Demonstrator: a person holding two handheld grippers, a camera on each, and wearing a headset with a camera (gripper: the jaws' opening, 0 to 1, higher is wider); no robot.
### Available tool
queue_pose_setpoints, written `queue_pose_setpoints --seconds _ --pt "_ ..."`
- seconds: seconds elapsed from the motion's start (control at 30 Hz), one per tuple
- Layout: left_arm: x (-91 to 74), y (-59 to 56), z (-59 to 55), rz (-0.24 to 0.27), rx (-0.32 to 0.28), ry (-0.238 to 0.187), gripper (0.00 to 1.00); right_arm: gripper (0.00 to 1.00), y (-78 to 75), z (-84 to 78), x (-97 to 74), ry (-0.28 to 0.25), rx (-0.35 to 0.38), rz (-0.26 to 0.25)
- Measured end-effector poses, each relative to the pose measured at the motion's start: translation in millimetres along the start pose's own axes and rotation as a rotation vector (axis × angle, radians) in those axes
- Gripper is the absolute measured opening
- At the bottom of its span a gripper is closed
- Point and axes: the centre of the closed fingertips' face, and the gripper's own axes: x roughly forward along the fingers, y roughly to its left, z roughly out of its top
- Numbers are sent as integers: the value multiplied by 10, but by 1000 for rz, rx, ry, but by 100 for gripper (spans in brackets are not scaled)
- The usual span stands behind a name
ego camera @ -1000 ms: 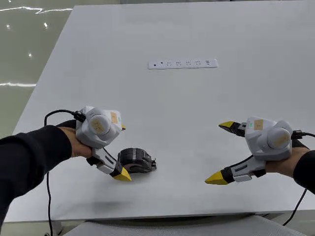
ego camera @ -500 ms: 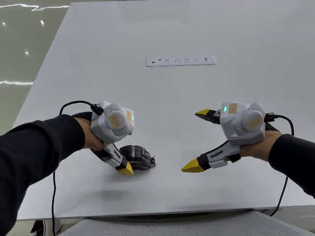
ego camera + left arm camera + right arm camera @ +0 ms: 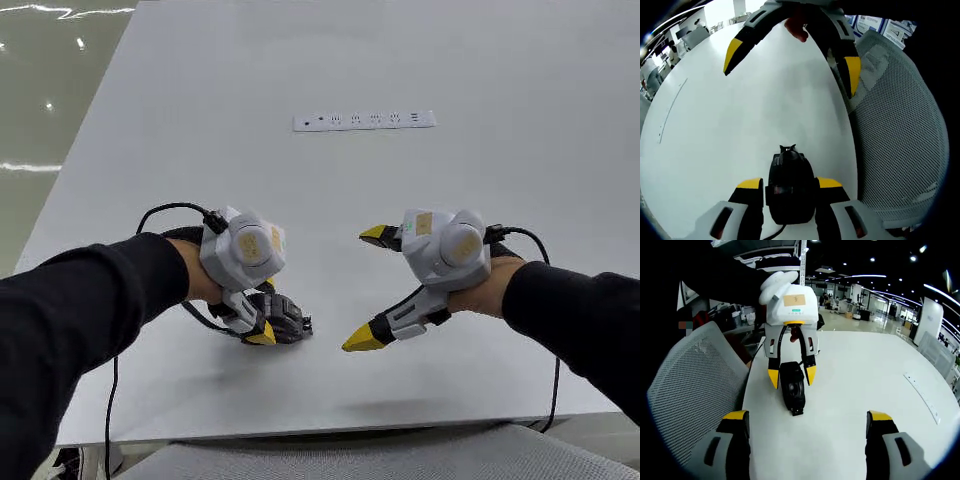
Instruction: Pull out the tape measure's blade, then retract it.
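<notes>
Task status: we judge it barely begun, since no blade is drawn out, so both the pull and the retraction are left to do. Head view: the tape measure (image 3: 288, 318), a dark case, lies on the white table (image 3: 420, 60) at near left. The left gripper (image 3: 268, 318) is closed down around it, one yellow tip on the near side and the other on the far side. The right gripper (image 3: 368, 287) stands just right of the case and apart from it, its jaws spread wide and holding nothing. A power strip (image 3: 365, 120) lies well beyond, toward the far side. Left gripper view: we log the left gripper (image 3: 789, 183) with both yellow pads pressed against the flanks of the tape measure (image 3: 790, 192). The end hook (image 3: 788, 148) sits flush at the case mouth. The right gripper (image 3: 792, 65) faces it from ahead, wide open, and a mesh chair (image 3: 900, 125) lies off the table edge. Right gripper view: the right gripper (image 3: 807, 416) shows bare table between its parted jaws. Ahead, the left gripper (image 3: 791, 376) clasps the tape measure (image 3: 792, 390), whose hook end points toward us. The next item, in our judgement, is bringing the open jaws onto that hook.
</notes>
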Motion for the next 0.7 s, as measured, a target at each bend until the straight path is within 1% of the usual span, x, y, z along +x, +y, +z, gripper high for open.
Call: queue_pose_setpoints --seconds 0.03,0.07,0.1,0.2,0.23,0.33,0.4,0.5,0.53,0.57,0.6,0.67,0.7 --pt "6 25 8 17 28 0 35 91 3 -1 19 1 -2 4" --pt "3 22 0 21 33 6 35 90 6 -8 46 7 -2 8" --pt "-6 17 -3 17 27 5 35 89 9 -13 68 10 -3 12" --pt "-9 8 -6 10 39 2 34 85 24 -25 129 17 -9 24" --pt "-8 1 -5 7 46 -2 34 83 35 -35 172 25 -15 30" --pt "-5 12 -6 12 34 -6 34 79 56 -39 235 33 -22 41" --pt "6 5 -6 20 33 7 34 77 80 -39 287 41 -31 48" --pt "17 7 -10 21 40 33 34 70 115 -62 375 57 -52 64" --pt "17 9 -15 22 36 44 34 67 133 -98 418 82 -62 80" --pt "18 12 -19 20 40 51 34 65 136 -115 460 95 -60 83" --pt "17 15 -23 21 30 56 34 62 139 -113 489 96 -64 86" --pt "16 10 -24 15 34 64 34 57 186 -111 547 106 -73 106" --pt "19 11 -24 14 31 69 34 55 196 -108 573 108 -73 106"
